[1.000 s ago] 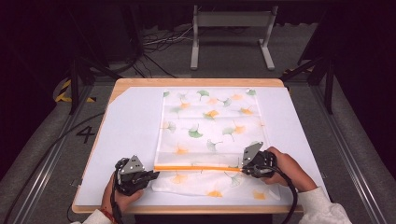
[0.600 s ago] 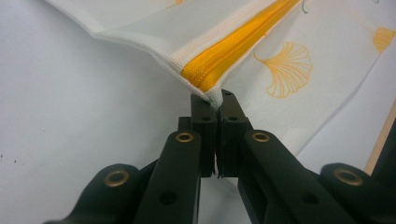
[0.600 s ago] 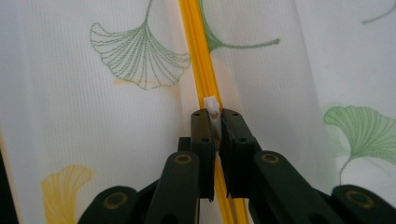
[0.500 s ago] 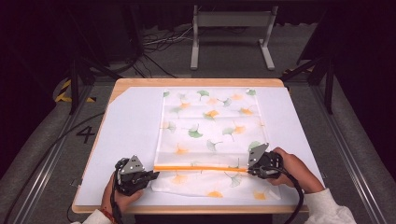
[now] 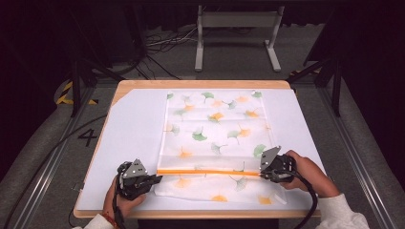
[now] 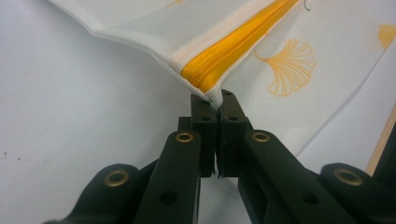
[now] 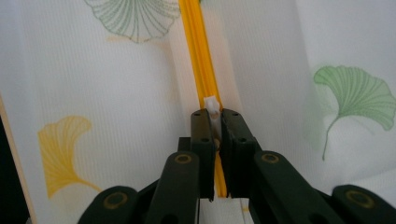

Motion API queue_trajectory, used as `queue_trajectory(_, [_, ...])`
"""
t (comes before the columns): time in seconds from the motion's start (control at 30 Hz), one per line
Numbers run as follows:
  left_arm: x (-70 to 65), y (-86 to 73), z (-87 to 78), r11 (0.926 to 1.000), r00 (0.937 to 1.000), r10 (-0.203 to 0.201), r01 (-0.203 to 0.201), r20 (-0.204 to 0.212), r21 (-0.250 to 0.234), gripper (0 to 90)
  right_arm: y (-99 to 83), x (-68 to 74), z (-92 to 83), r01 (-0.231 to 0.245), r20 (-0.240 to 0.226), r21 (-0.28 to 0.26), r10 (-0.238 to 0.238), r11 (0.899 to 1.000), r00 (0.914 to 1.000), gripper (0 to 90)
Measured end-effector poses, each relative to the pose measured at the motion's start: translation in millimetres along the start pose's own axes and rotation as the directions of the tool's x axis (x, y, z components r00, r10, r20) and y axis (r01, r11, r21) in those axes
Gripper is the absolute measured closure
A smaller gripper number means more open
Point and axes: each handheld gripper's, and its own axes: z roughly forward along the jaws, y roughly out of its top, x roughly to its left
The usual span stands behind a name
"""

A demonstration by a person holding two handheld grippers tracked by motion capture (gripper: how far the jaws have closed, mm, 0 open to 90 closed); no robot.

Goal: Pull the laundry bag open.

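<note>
left gripper clamped tight on the corner of the cloth bag, right at the end of the orange zipper | right gripper pinched shut on the white zipper pull | bag lies flat mid-table, zipper edge at the near side, lifted a bit between the grippers

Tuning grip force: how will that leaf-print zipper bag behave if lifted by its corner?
Probably floppy: the zipper bag is thin mesh-like cloth, rumpled near the left gripper. Likely light. The orange zipper looks the stiffest part.
</note>
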Motion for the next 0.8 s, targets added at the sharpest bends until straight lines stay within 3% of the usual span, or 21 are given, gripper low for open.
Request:
queue_trajectory(0.53, [-0.7, -1.7, -0.3, 1.0000, 1.0000, -0.003, 0.003, 0.001, 0.008, 87.5, -16.2, -2.0, -8.9, -0.021, 0.004, 0.005, 0.021, 1.000, 0.9998, 84.5])
queue_trajectory(0.7, [-1.3, -1.2, 0.1, 0.9999, 1.0000, 0.003, -0.003, 0.002, 0.014, 87.6, -22.5, -3.7, -12.9, -0.033, -0.007, -0.017, 0.033, 0.999, 0.9994, 84.6])
queue_trajectory(0.8, [0.1, -1.6, -0.4, 0.9999, 1.0000, -0.001, 0.001, -0.001, 0.015, 87.5, -22.3, -3.0, -12.8, -0.032, 0.012, 0.010, 0.032, 0.999, 0.9994, 84.5])
